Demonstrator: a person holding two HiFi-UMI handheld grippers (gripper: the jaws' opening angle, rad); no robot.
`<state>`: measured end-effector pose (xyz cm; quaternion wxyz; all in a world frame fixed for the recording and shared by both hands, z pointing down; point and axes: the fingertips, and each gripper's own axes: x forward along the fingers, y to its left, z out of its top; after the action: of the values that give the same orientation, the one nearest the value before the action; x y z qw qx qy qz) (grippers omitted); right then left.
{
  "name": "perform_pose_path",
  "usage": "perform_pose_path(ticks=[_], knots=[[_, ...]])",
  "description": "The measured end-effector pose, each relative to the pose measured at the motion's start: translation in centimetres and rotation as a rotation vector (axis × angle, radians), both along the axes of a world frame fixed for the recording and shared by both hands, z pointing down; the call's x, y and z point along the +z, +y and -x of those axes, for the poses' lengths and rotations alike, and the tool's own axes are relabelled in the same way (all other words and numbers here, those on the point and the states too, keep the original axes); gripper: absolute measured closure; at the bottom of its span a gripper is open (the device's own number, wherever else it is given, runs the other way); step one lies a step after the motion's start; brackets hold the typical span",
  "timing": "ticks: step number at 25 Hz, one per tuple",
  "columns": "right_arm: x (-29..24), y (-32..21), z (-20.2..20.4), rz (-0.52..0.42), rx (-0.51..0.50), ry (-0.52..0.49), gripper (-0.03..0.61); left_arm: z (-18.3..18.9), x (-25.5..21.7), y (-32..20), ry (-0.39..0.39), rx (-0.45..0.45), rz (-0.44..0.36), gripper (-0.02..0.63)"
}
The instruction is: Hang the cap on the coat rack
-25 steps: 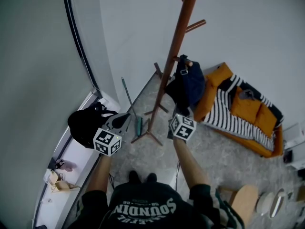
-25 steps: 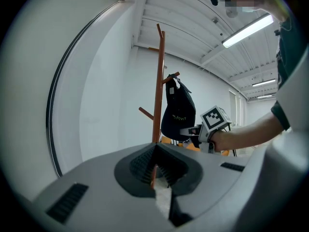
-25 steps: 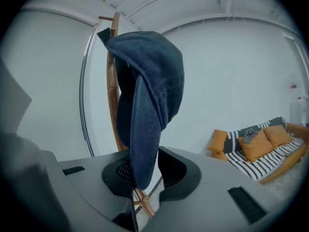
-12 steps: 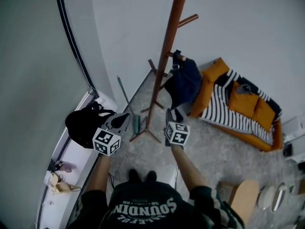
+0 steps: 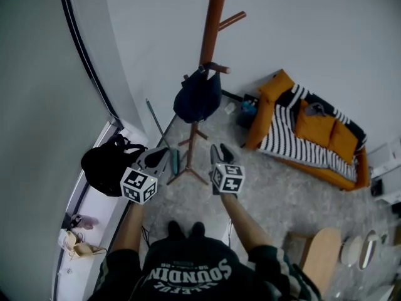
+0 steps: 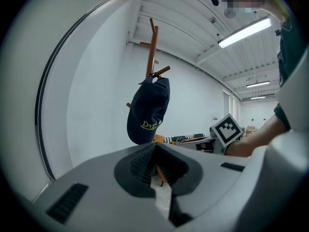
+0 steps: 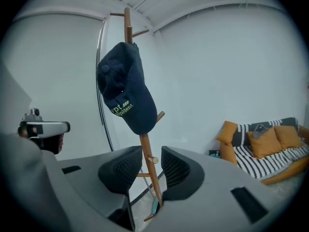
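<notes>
At six o'clock in the head view, my right gripper (image 5: 218,150) points toward twelve. Its jaws are apart and easing closed, with nothing between them. Toward eight o'clock from it, my left gripper (image 5: 164,154) has its jaws together. Farther out, around twelve o'clock from both tools, the navy cap (image 5: 197,98) hangs from a peg on the brown wooden coat rack (image 5: 212,17), well apart from either gripper. An orange striped sofa (image 5: 313,137) lies at three o'clock and a black bag (image 5: 105,167) at nine.
</notes>
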<state>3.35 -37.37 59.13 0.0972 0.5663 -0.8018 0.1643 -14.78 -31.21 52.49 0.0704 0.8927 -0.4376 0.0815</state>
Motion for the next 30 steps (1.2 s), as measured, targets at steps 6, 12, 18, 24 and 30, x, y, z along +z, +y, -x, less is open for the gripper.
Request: perform_pose_path(ticks=[6,12,18,24,30], knots=[[-2.0,0.9,1.4,-0.066,-0.048,0.009,0.522,-0.3,-0.2,-0.4,0.009,-0.001,-0.008,0.614],[-3.4,1.9,1.6,-0.111,-0.079,-0.041,0.569,-0.9,-0.2,-0.4,0.015,0.002,-0.01,0.615],[-4.9,3.2,1.0,-0.147,-0.096,-0.063,0.578,-1.5,-0.1,-0.1,0.027,-0.002,-0.011,0.615],[-4.7,4.0,0.3,-0.148,-0.093,-0.053,0.58,-2.2,0.1,-0.2,0.042,-0.006,-0.013,0.614],[-4.3,4.2,-0.4,-0.172,-0.096,-0.05,0.58,-2.6,0.6,-0.3,0.035,0.002,-0.008,0.615]])
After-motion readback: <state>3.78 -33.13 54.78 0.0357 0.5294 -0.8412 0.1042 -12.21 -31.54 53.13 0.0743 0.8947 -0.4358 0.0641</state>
